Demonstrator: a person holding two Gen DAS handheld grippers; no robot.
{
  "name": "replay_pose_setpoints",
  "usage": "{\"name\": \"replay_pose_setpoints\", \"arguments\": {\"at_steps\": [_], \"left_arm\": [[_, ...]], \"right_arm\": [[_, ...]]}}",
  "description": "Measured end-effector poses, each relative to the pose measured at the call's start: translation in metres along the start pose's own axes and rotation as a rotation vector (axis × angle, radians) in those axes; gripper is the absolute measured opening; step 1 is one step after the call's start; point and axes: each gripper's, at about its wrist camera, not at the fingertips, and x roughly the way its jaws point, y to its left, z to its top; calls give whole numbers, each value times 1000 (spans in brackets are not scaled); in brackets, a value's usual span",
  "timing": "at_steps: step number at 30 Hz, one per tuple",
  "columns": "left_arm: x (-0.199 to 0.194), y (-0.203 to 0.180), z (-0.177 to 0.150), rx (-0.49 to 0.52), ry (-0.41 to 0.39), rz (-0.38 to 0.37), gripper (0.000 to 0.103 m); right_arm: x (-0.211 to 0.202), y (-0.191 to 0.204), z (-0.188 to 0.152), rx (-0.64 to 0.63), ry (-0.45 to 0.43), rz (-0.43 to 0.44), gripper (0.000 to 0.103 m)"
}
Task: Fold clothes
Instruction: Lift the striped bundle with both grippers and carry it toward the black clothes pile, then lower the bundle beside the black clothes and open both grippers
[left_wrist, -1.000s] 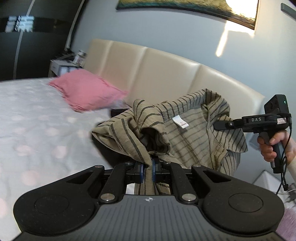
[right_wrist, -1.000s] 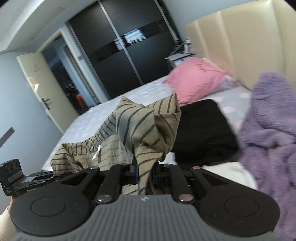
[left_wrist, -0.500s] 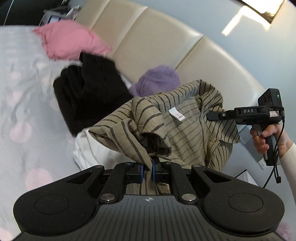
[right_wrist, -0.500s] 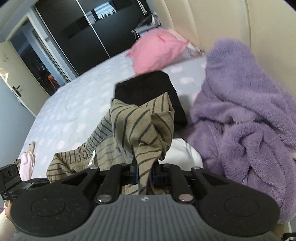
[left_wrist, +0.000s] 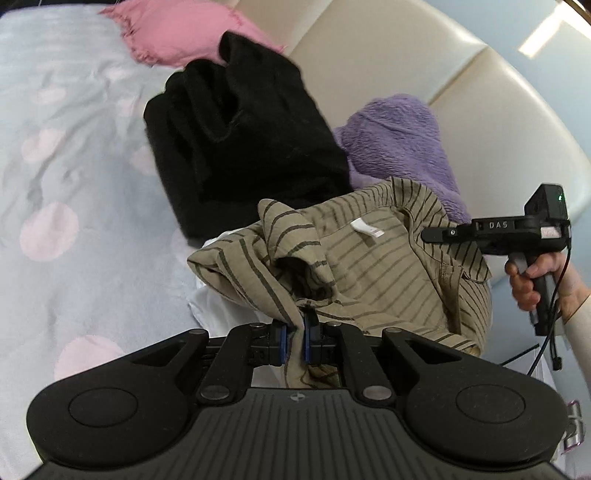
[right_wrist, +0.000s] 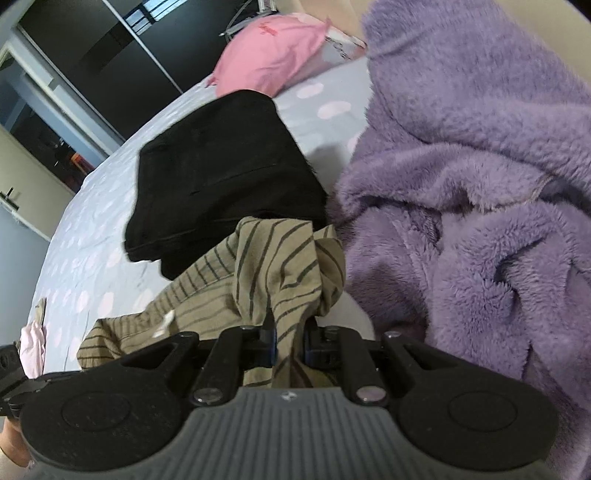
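Pale blue bedding with pink dots (left_wrist: 55, 177) is backed by a cream padded headboard (left_wrist: 369, 62). Just above it, a striped olive shirt (left_wrist: 369, 266) is held up between two tongs — the left gripper (left_wrist: 293, 338) and the right gripper (right_wrist: 290, 341) are each clenched on its fabric. A black garment (left_wrist: 240, 140) is seen at 11 o'clock, a purple fleece (right_wrist: 480, 166) at 2 o'clock, and a pink pillow (right_wrist: 273, 48) beyond.

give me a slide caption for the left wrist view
Both grippers pinch a striped olive shirt above folded black clothing on the bed.
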Motion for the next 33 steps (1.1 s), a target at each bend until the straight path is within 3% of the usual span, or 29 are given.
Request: {"name": "replay_pose_setpoints", "arguments": {"at_steps": [4, 5, 6, 8, 10, 12, 17, 20, 24, 33], "left_arm": [[1, 1, -7, -12, 3, -19, 10], [1, 2, -7, -19, -2, -20, 11], [-2, 2, -7, -28, -7, -18, 16], [-9, -1, -6, -39, -24, 7, 26], [-19, -7, -4, -5, -48, 38, 37], [-33, -17, -6, 35, -88, 63, 43], [-68, -47, -26, 140, -205, 125, 42], [-74, -67, -43, 184, -226, 75, 35], [-63, -94, -70, 261, -235, 41, 34], [-6, -89, -103, 268, -150, 182, 33]], "right_arm": [[17, -17, -7, 59, 14, -13, 18], [17, -20, -10, 75, 7, -17, 24], [17, -23, -12, 89, -5, -22, 32], [6, -23, -16, 92, -66, -28, 35], [-12, -20, -18, 83, -140, -38, 46], [-34, -17, -23, 80, -216, -46, 46], [-83, 10, -55, -19, -385, -59, 43], [-93, 32, -87, -126, -470, -121, 26], [-79, 45, -130, -195, -516, -167, 24], [-22, 3, -162, -14, -511, -175, 25]]}}
